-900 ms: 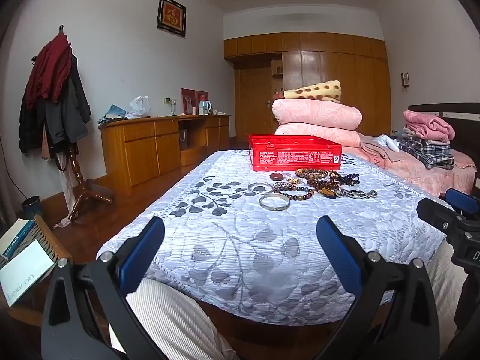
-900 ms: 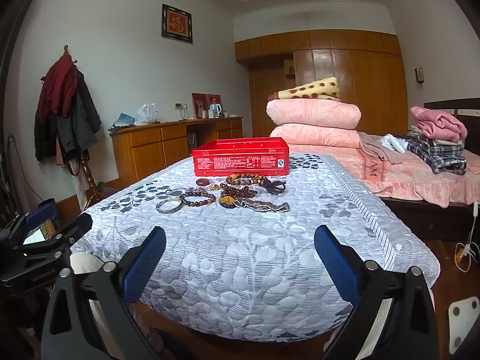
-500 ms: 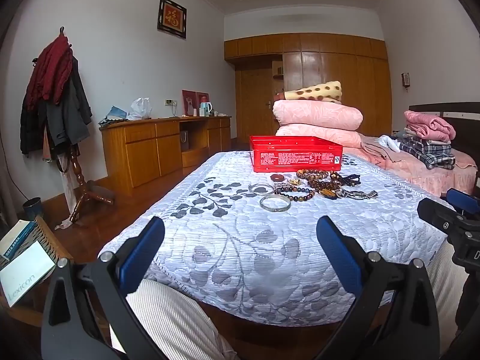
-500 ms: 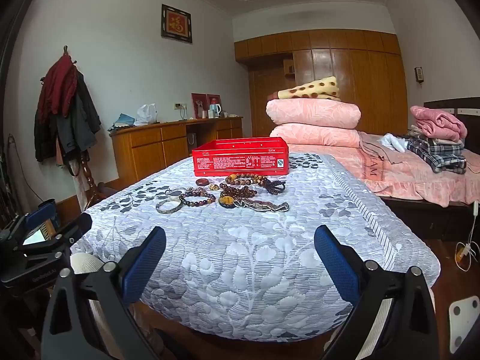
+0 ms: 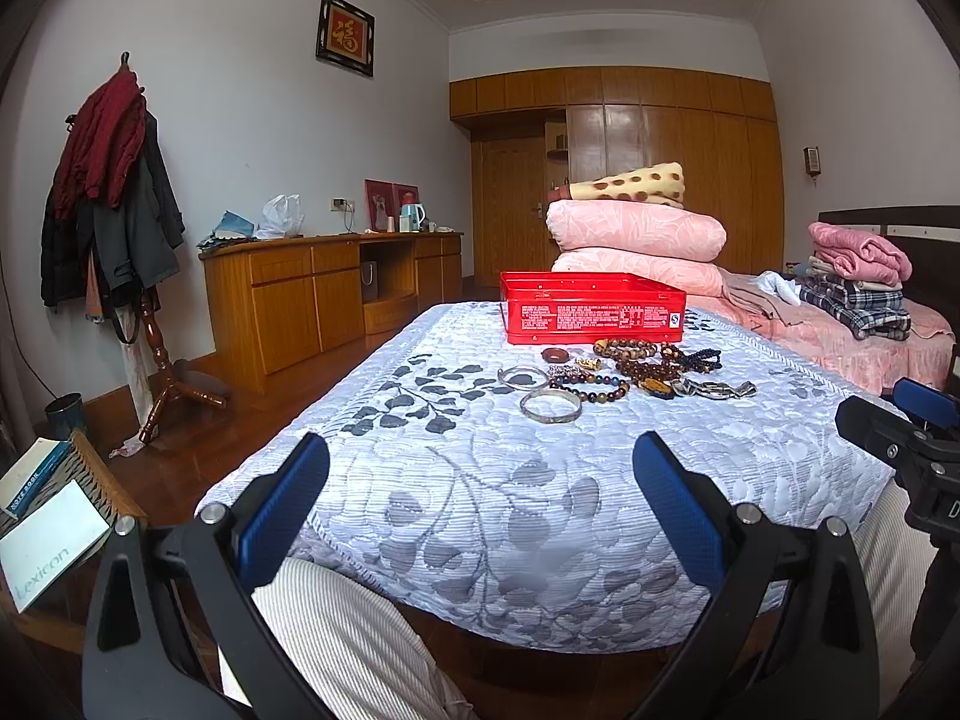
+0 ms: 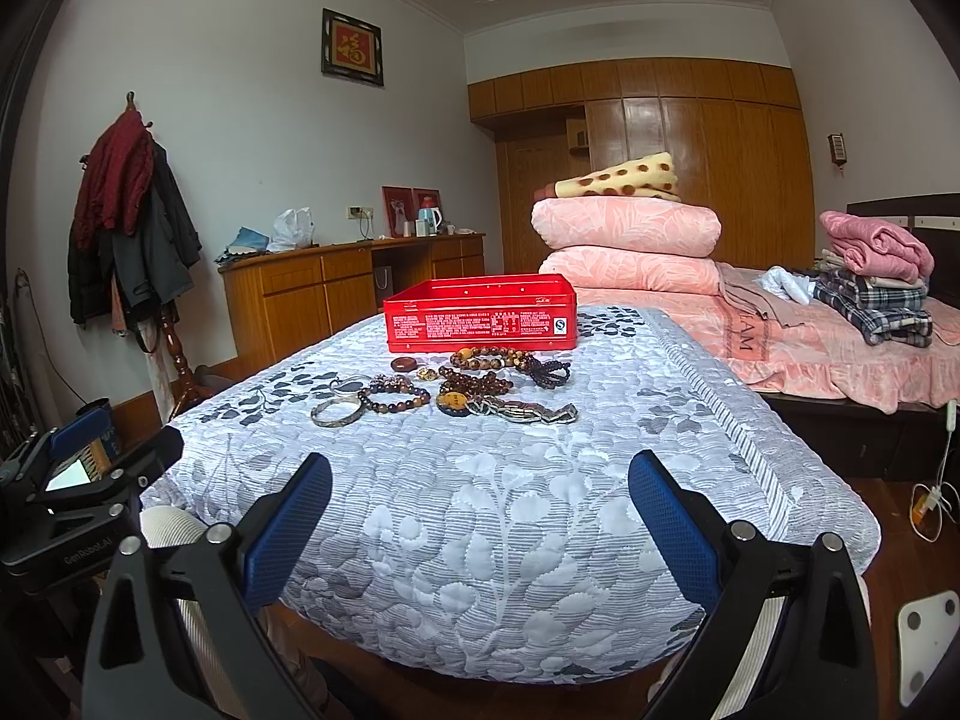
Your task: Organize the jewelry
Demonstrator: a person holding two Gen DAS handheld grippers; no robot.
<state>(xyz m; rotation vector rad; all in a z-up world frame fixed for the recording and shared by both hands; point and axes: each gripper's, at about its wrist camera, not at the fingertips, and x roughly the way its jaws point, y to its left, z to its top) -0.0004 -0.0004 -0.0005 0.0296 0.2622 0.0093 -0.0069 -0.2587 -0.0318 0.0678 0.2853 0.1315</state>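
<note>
Holding both grippers, left (image 5: 480,498) and right (image 6: 480,504), jaws spread and empty, short of the jewelry (image 6: 444,390); best to lift the nearest silver bangle (image 5: 550,405) first into the red box (image 6: 480,315).

Left claw (image 5: 480,480) jaws spread wide, nothing between, right claw (image 6: 480,480) likewise, both tilted slightly downward

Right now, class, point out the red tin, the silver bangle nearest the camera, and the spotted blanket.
red tin (image 6: 480,324), right wrist view, on its printed front wall.
silver bangle (image 6: 336,412), right wrist view, on its near rim.
spotted blanket (image 6: 624,177), right wrist view, on its folded top.
</note>
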